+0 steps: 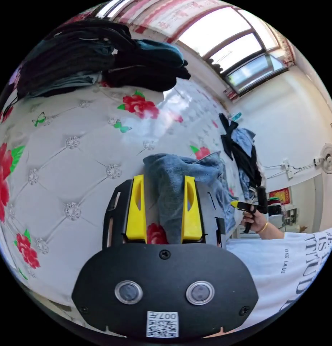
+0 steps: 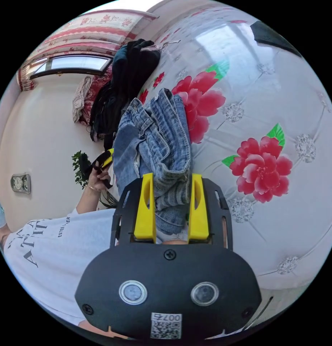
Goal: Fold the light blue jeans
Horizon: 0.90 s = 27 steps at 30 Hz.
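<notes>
The light blue jeans (image 1: 169,194) hang bunched in the air in front of a white padded surface. In the left gripper view my left gripper (image 1: 164,178) has its yellow jaws closed on a fold of the denim, which drapes past the tips to the right. My right gripper (image 1: 245,206) appears farther off in a person's hand, at the jeans' far end. In the right gripper view the jeans (image 2: 155,137) rise in thick folds, and my right gripper (image 2: 172,176) is shut on a clump of them. The left gripper (image 2: 103,159) is small at the left, held in a hand.
A white tufted surface (image 1: 65,173) printed with red flowers lies behind the jeans. A pile of dark clothes (image 1: 101,57) sits on it, and more dark garments (image 2: 115,86) lie near a window (image 1: 245,54). A person's white T-shirt (image 2: 54,252) is close by.
</notes>
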### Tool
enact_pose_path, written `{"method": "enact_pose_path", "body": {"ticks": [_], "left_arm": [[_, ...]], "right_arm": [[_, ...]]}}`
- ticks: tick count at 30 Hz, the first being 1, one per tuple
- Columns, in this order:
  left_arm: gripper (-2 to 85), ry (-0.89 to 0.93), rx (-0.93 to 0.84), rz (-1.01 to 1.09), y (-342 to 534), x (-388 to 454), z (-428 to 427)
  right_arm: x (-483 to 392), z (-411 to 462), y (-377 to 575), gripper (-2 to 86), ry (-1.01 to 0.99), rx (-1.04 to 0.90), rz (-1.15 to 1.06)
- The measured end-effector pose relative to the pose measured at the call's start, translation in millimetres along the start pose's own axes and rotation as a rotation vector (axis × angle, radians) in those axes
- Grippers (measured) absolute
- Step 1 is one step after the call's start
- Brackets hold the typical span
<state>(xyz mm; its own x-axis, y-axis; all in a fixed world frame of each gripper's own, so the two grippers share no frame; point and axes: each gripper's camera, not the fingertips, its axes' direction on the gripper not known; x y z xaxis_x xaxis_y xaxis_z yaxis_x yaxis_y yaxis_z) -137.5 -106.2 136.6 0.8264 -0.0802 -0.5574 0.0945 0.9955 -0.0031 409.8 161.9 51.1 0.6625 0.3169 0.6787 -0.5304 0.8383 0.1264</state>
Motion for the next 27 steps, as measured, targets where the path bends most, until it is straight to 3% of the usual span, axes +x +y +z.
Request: {"method": "enact_pose_path", "body": {"ticks": [5,9,16,20,23,27], "left_arm": [[16.1,0.02,0.017,-0.01,6,-18,5],[15.3,0.169,0.097,-0.083,41,-36,-23],[13.3,0.343,-0.073,-0.073,68,-28,19],[5.5,0.367,-0.117,-0.06,43,-30,26],[4.3,0.463,-0.028,-0.012,14,-29,-5],[4.0,0.412,0.096,0.17,-50,-18,-82]], "right_arm": [[21,-11,-5,11.2,-0.074,0.024,0.049],[30,-18,-10,10.9,-0.087,0.032,0.066],[31,-21,-34,9.4,-0.056,-0.069,0.096],[24,-39,-57,8.4,-0.249,-0.06,0.136],[-13,-53,-87,8.0,-0.384,-0.037,0.086],[-110,-69,-163,7.5,-0.416,-0.044,-0.118]]}}
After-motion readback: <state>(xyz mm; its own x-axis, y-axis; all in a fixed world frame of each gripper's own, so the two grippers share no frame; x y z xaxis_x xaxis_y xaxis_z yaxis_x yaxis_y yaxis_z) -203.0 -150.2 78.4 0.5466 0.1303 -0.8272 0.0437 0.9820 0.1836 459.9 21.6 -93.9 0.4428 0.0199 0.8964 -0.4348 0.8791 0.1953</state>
